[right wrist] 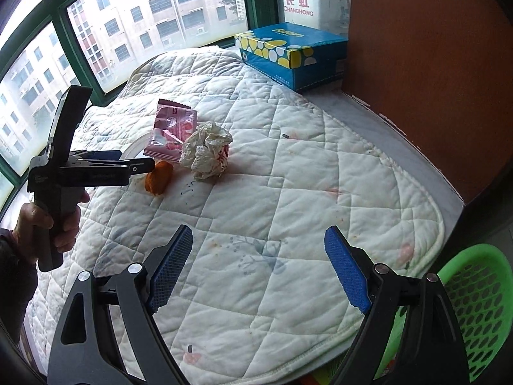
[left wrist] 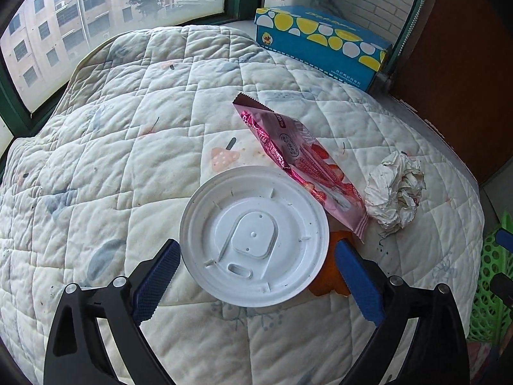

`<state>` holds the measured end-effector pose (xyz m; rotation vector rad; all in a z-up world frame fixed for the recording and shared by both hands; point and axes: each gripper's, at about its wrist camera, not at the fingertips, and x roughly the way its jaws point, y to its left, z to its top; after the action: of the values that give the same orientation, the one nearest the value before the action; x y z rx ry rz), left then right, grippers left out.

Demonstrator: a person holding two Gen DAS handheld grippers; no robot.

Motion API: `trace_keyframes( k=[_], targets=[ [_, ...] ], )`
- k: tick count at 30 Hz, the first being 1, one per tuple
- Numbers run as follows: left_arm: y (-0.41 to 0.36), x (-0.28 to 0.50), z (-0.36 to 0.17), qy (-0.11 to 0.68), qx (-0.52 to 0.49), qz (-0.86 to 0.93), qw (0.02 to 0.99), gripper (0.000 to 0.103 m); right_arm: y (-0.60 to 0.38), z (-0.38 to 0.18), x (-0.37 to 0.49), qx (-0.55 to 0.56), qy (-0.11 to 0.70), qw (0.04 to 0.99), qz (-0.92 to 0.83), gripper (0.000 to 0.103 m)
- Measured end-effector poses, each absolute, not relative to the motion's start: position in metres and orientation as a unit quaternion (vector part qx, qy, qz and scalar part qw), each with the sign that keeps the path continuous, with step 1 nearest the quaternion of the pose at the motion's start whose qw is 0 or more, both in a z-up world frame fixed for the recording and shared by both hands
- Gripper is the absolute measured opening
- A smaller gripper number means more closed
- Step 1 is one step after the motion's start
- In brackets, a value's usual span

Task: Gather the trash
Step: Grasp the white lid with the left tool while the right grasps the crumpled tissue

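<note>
1. The left gripper (left wrist: 255, 256) hangs over a quilted pad (left wrist: 128, 160), jaws spread wide and straddling a white plastic cup lid (left wrist: 255, 235) without pressing on it.
2. Just beyond the lid lie a pink snack wrapper (left wrist: 301, 163) and crumpled tissue (left wrist: 396, 191).
3. The right gripper (right wrist: 259, 256) is spread and empty, farther from the trash; a green basket (right wrist: 477, 304) sits at its right.

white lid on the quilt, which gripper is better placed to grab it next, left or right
Left. The left gripper is open with the white lid between its fingers, not yet pinched. The right gripper is open over bare quilt, well short of the trash pile.
</note>
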<state>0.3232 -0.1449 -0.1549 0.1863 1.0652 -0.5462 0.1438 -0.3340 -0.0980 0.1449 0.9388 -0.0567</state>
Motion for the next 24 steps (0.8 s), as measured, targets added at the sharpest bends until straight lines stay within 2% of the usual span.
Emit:
trace_keyframes(
  k=[7, 20, 24],
  targets=[
    [-0.140, 0.322, -0.155, 0.490, 0.082, -0.265, 0.827, 0.087, -0.324, -0.104, 0.166, 0.044, 0.452, 0.891, -0.014, 0.084],
    [-0.104, 0.308, -0.137, 0.479, 0.065, -0.255, 0.838, 0.086, -0.309, -0.124, 0.223, 0.061, 0.459, 0.886, 0.026, 0.083],
    [-0.093, 0.301, -0.133, 0.477, 0.062, -0.252, 0.840, 0.086, -0.301, -0.135, 0.241, 0.059, 0.467, 0.882, 0.030, 0.080]
  ],
)
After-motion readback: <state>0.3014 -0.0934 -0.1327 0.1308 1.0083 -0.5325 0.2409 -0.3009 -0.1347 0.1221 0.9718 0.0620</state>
